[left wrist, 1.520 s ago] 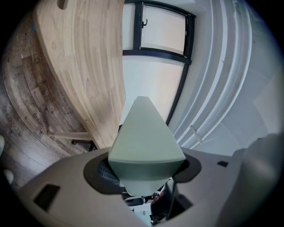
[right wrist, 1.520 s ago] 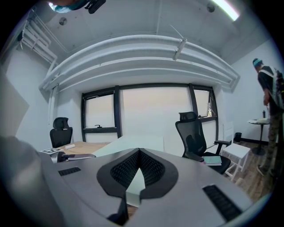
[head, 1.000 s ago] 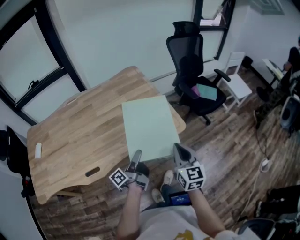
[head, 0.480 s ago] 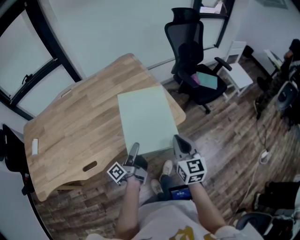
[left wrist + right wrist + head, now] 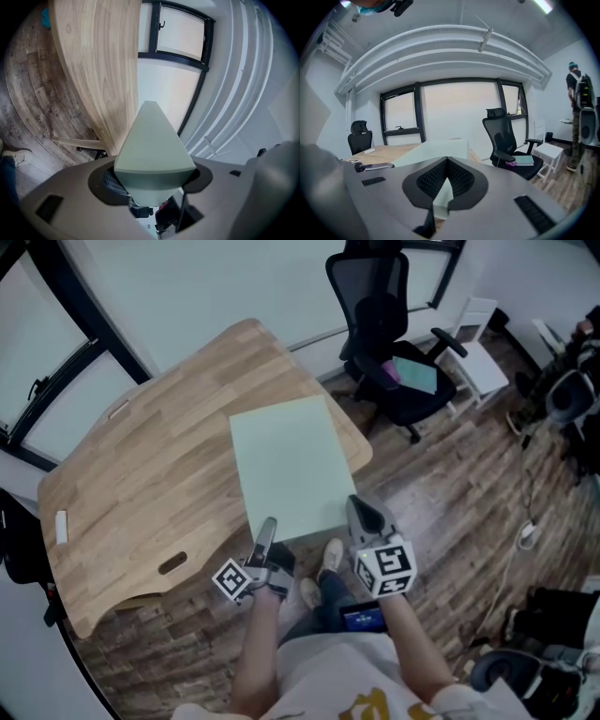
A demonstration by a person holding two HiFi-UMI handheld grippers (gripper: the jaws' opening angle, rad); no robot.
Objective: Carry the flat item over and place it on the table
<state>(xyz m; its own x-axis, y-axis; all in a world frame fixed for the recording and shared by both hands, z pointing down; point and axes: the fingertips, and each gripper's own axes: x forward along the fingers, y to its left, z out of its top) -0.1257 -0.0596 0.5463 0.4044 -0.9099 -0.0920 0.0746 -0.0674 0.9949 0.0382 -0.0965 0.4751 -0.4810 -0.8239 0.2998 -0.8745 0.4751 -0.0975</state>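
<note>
The board (image 5: 291, 465), pale green and flat, fills the centre of the head view. Its long axis runs from the grippers at lower centre up toward the upper middle of the frame. The left gripper (image 5: 268, 529) is clamped on the near edge by its left corner, and the right gripper (image 5: 362, 514) on the same edge by the right corner. Each gripper view shows the jaws pinched on the board's edge. The far half overlaps the right end of the table (image 5: 150, 474), which spreads to the left. The board looks held above the wood rather than resting on it, though height is hard to judge from overhead. Setting it down probably means going forward and left, with both hands equally near.
</note>
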